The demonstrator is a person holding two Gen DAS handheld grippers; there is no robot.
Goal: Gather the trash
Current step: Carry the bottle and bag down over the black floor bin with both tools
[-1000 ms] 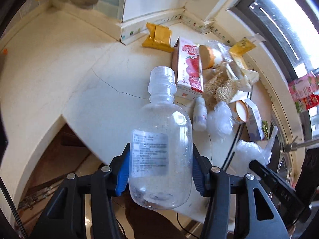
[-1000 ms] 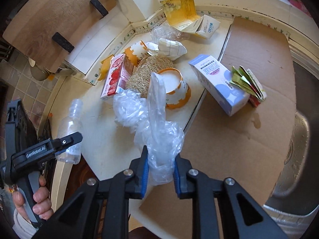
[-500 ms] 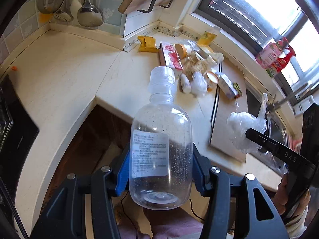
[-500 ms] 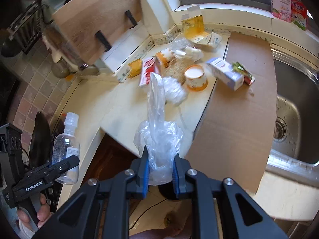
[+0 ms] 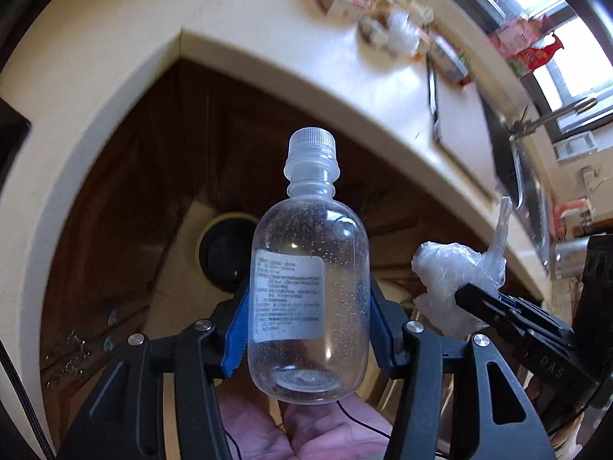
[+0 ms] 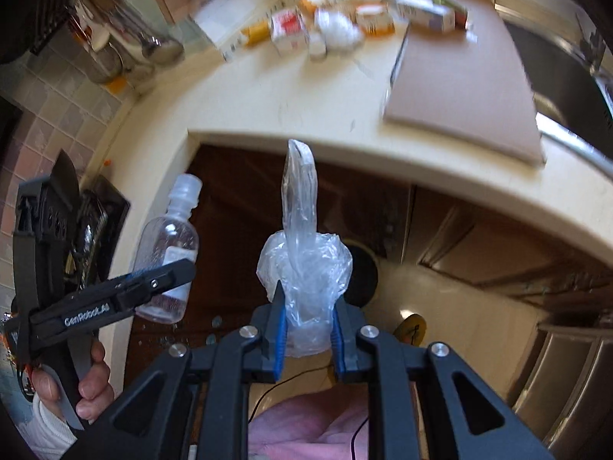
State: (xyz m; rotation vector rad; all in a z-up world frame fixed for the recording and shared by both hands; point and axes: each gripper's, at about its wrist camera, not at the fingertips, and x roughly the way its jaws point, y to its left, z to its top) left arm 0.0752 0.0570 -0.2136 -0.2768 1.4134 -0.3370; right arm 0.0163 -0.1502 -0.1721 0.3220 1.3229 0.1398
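Note:
My left gripper (image 5: 308, 326) is shut on a clear plastic bottle (image 5: 308, 287) with a white cap and a paper label, held upright in the air in front of the counter; the bottle also shows in the right wrist view (image 6: 168, 245). My right gripper (image 6: 306, 329) is shut on a crumpled clear plastic bag (image 6: 304, 249), also seen from the left wrist (image 5: 456, 280). Both are held off the counter, above a black round bin (image 5: 222, 257) on the floor, partly hidden behind the bag in the right wrist view (image 6: 362, 280).
A cream counter edge (image 6: 383, 145) curves around a dark wooden cabinet (image 5: 134, 191). Cartons and wrappers (image 6: 345, 23) lie at the counter's back. A brown board (image 6: 463, 76) lies beside a steel sink (image 6: 567, 69). Ladles (image 6: 153, 46) hang at left.
Both grippers have pulled back from the counter and dropped lower, carrying the bottle and the bag. The view now looks down at the cabinet front and the bin on the floor.

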